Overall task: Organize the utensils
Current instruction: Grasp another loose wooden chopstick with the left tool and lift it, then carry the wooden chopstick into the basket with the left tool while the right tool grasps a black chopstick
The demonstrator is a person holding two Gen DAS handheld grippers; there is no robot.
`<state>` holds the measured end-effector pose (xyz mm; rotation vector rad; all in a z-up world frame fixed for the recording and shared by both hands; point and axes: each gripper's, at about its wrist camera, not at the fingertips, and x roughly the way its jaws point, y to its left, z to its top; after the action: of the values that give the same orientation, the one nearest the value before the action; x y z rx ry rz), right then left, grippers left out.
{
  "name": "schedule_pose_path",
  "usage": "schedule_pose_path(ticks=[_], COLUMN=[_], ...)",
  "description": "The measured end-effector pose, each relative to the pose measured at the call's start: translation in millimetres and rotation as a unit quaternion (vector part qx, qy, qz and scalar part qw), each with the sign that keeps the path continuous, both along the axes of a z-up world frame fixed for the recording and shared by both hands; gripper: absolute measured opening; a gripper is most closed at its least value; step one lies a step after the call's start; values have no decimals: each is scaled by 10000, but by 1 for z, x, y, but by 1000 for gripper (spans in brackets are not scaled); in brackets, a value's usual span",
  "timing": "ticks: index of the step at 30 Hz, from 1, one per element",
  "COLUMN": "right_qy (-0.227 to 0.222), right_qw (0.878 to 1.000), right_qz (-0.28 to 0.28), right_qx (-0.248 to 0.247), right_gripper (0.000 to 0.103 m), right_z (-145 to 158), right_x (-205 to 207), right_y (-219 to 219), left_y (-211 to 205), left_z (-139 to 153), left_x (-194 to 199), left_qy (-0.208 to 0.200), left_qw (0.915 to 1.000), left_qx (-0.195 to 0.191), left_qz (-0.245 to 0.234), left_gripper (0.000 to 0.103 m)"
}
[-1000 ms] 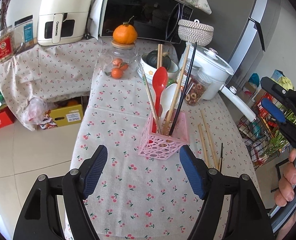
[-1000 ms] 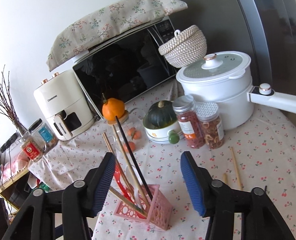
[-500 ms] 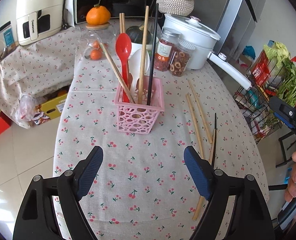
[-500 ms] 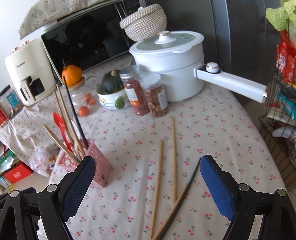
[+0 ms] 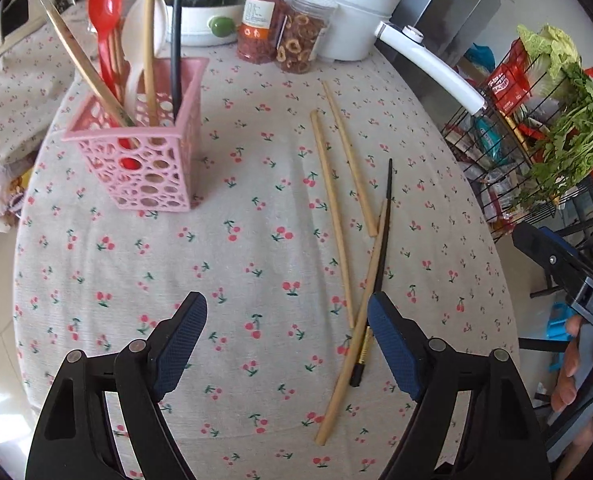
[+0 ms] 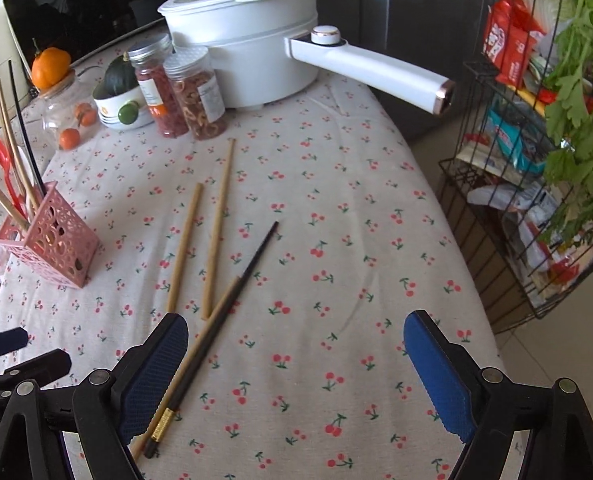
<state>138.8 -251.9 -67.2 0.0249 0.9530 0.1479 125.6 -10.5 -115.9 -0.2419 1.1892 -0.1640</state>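
While both grippers hang above the cherry-print tablecloth [image 5: 256, 264], neither holds anything: the left gripper [image 5: 286, 346] stands with its jaws wide apart over bare cloth, and the right gripper [image 6: 296, 376] likewise stands wide, nothing between its pads. Taking the pink basket [image 5: 148, 168] as landmark, four loose chopsticks lie on the cloth well to its right, as seen from the left wrist. Two wooden chopsticks [image 5: 332, 216] lie side by side nearest the basket; a third wooden chopstick [image 5: 356, 344] and a black chopstick [image 5: 385, 240] with a gold band lie crossed just beyond them, their near ends just beside the left gripper's right finger [image 5: 392, 344]. Standing in the basket are a red spoon [image 5: 106, 20], a white spoon [image 5: 140, 36], several wooden chopsticks and one black one. Behind the basket stand two jars [image 5: 284, 28], a white bowl [image 5: 200, 24] holding a dark squash, and a white pot [image 6: 248, 48] with a long handle. Farther right of the basket, off the table, a wire rack [image 6: 528, 184] holds greens and packets.
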Motion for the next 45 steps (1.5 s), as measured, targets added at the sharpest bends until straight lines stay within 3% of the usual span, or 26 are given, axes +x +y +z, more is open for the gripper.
schedule_pose_path(ticks=[5,8,13,20,24,30,34,45], right_qy=[138,182,226,269,282,243,213,234], right_qw=[9999,9998,9997,9996,9994,9995,9995,9986], right_qz=[-41,0,20,-110,-161,-180,-234,-398], right_qx=[85,63,32,66,80,64,67,250], right_gripper=[92,92,92,92,92,92,92,92], right_z=[-8,-12,-16,-19,-18,-15,-13,-13], right_x=[4,7,9,11,10,7,6,8], right_y=[-9,-11,-15,-25,-27,-25,-25,-20], left_y=[-26,-39,-55,-70,-72,-60,-43,19], left_z=[-29,-39,-52,-53,-51,-6,39,117], left_x=[13,17,25,25,20,-1,-21,-64], left_qy=[435,506,632,462,402,-470,-1322,-2778], left_qw=[9986,9981,9972,9973,9957,9929,9840,9592], left_qx=[-273,-284,-232,322,579,851,1013,530], left_qz=[-129,-221,-320,-478,-599,-681,-630,-50], left_gripper=[40,27,16,5,4,4,4,3])
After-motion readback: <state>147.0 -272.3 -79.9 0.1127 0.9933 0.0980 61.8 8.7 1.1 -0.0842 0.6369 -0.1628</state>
